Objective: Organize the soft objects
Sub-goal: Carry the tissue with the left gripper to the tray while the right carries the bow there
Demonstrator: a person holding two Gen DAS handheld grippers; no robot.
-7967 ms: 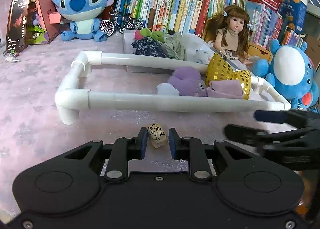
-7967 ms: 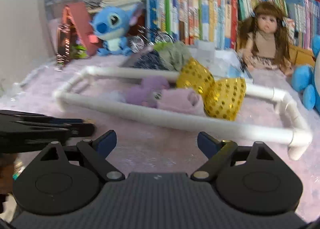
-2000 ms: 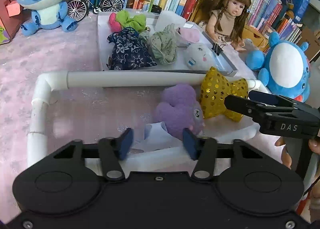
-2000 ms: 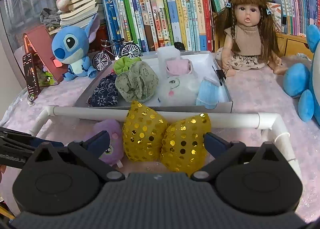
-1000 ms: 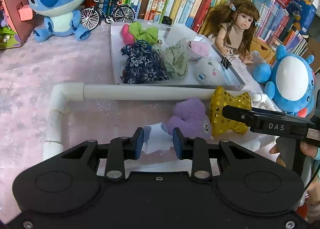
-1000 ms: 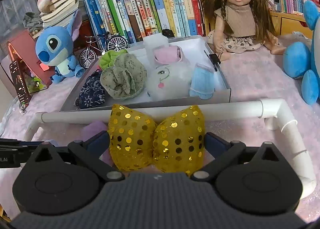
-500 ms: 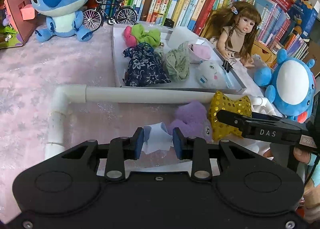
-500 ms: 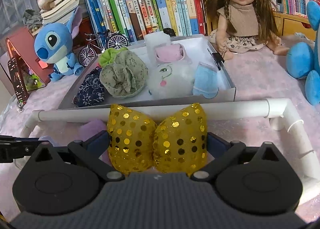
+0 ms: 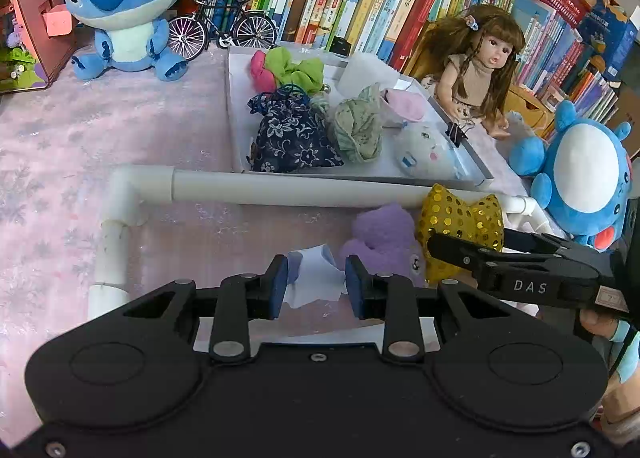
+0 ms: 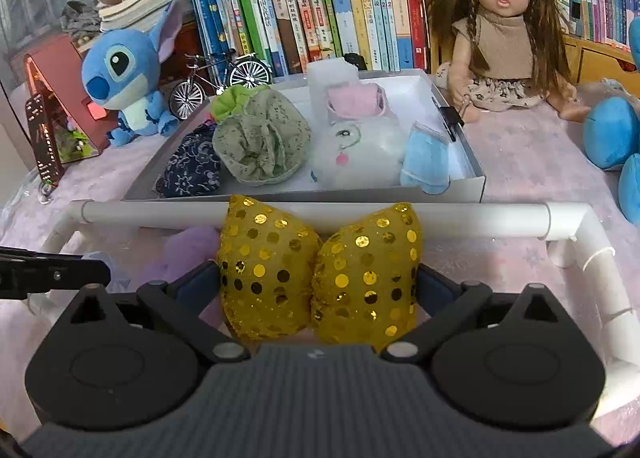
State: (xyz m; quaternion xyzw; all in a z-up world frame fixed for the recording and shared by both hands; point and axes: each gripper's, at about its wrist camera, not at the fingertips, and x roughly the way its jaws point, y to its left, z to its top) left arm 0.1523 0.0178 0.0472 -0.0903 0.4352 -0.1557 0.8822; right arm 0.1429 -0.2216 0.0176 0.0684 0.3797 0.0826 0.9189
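Note:
My left gripper (image 9: 316, 284) is shut on a crumpled pale blue-white cloth (image 9: 316, 274) inside the white pipe frame (image 9: 280, 188). Right of the cloth lie a purple plush (image 9: 380, 234) and a gold sequin bow (image 9: 460, 214). In the right wrist view the bow (image 10: 320, 270) fills the gap of my right gripper (image 10: 316, 290). Its jaws stand wide open, with the pads close beside the bow's two sides. The bow rests against the frame's far pipe (image 10: 480, 218). A finger of the left gripper (image 10: 52, 274) shows at the left edge.
Behind the frame a white tray (image 9: 236, 98) holds a navy floral pouch (image 9: 292, 138), a green scrunchie (image 9: 356, 130), a white plush (image 9: 424, 146) and other soft items. A doll (image 9: 480, 70), blue plush toys (image 9: 120, 2), a model bicycle and books stand behind it.
Two seconds ago my left jaws stood wide; they have closed on the cloth and held still since. My right gripper has crept forward, so the bow now sits between its fingers.

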